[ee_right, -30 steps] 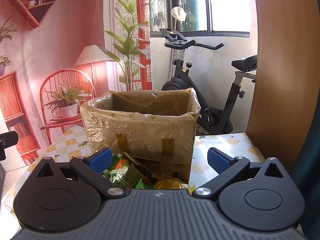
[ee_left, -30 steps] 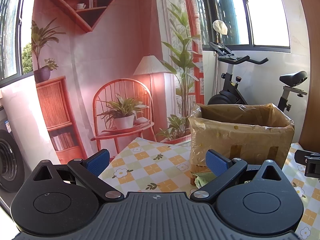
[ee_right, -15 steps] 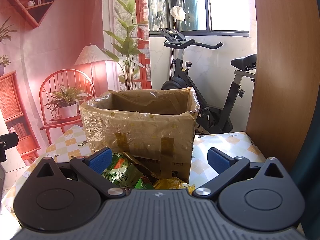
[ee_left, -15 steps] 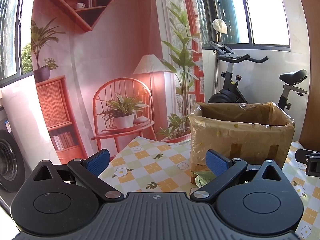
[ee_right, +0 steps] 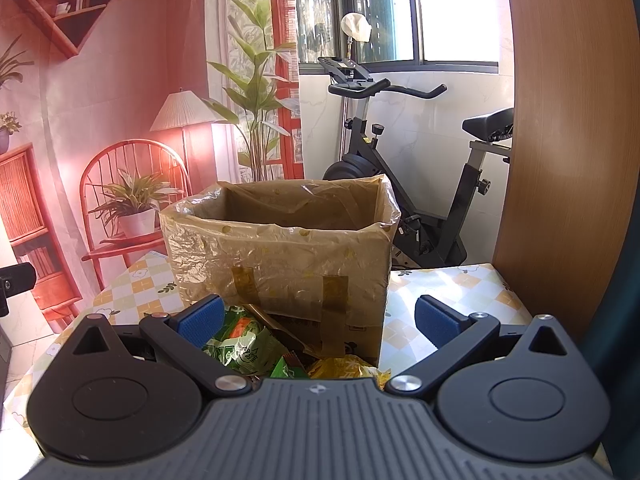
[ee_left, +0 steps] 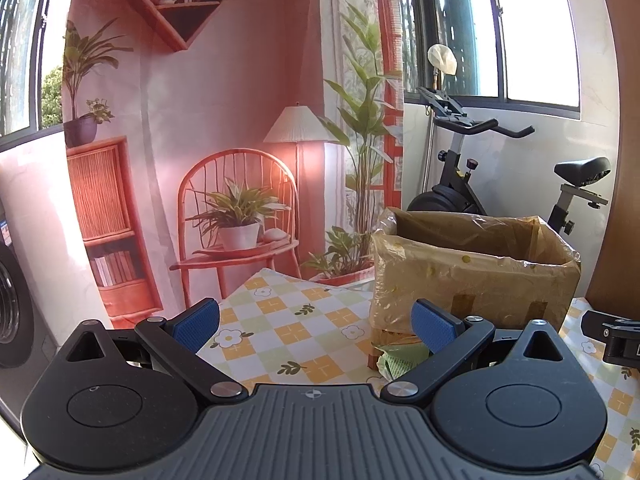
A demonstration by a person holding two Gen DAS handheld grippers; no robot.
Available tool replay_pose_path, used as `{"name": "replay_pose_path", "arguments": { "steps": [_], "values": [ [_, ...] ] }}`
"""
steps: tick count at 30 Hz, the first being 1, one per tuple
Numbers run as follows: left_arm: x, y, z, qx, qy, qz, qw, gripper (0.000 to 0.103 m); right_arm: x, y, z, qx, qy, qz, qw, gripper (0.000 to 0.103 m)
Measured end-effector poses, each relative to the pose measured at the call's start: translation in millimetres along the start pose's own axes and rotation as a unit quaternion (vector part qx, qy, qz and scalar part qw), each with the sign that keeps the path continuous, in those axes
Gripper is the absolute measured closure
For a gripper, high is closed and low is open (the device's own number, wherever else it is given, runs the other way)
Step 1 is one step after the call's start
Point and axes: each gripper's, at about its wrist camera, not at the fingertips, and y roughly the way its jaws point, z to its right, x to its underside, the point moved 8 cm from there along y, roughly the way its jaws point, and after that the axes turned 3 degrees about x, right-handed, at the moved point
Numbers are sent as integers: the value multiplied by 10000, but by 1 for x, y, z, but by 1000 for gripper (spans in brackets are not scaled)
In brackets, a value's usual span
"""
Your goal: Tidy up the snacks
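A cardboard box (ee_right: 280, 256) lined with crinkled plastic stands open-topped on the checked tablecloth (ee_right: 140, 284). Snack packets lie at its near foot: a green packet (ee_right: 240, 348), a small green one (ee_right: 286, 368) and a yellow one (ee_right: 340, 366). My right gripper (ee_right: 316, 320) hovers open just above them, with nothing between its blue pads. In the left wrist view the same box (ee_left: 472, 276) sits at right with a pale green packet (ee_left: 396, 360) at its base. My left gripper (ee_left: 314, 320) is open and empty over the cloth, left of the box.
An exercise bike (ee_right: 400, 200) stands behind the table near the window. A wooden panel (ee_right: 568, 140) rises at the right edge. A printed backdrop (ee_left: 224, 140) of a chair and plants hangs at the far side. The other gripper's body (ee_left: 612, 340) shows at the right.
Both views have shifted very slightly; the box sits a touch lower in the frames. Both grippers stay open and nothing has been grasped.
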Motion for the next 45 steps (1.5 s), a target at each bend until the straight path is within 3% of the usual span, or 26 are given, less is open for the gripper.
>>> {"name": "replay_pose_path", "arguments": {
  "steps": [6, 9, 12, 16, 20, 23, 27, 33, 37, 45],
  "values": [
    [3, 6, -4, 125, -47, 100, 9999, 0, -1, 1, -3, -156, -12, 87, 9998, 0],
    [4, 10, -4, 146, 152, 194, 9996, 0, -4, -2, 0, -446, 216, 397, 9980, 0],
    [9, 16, -6, -75, 484, 267, 9984, 0, -5, 2, -3, -516, 74, 476, 9975, 0],
    [25, 31, -8, 73, 447, 116, 9989, 0, 7, 14, -15, -328, -479, 513, 9970, 0],
    [45, 45, -12, 45, 446, 21, 9990, 2, 22, 25, -25, -480, -558, 509, 9960, 0],
    [56, 53, -8, 251, 521, -157, 9982, 4, 35, 30, -32, -561, -623, 600, 9947, 0],
    [74, 59, -5, 422, 394, -500, 9971, 4, 56, 37, -42, -644, -717, 451, 9943, 0],
    [99, 61, -6, 395, 266, -798, 9957, 5, 87, 49, -37, -723, -452, 154, 9962, 1],
    [113, 65, -13, 467, -93, -1033, 9935, 9, 108, 56, -37, -793, -752, -149, 9939, 5],
    [122, 68, -27, 387, -449, -1195, 9911, 13, 138, 60, -65, -774, -1631, -134, 9835, 6]
  ]
}}
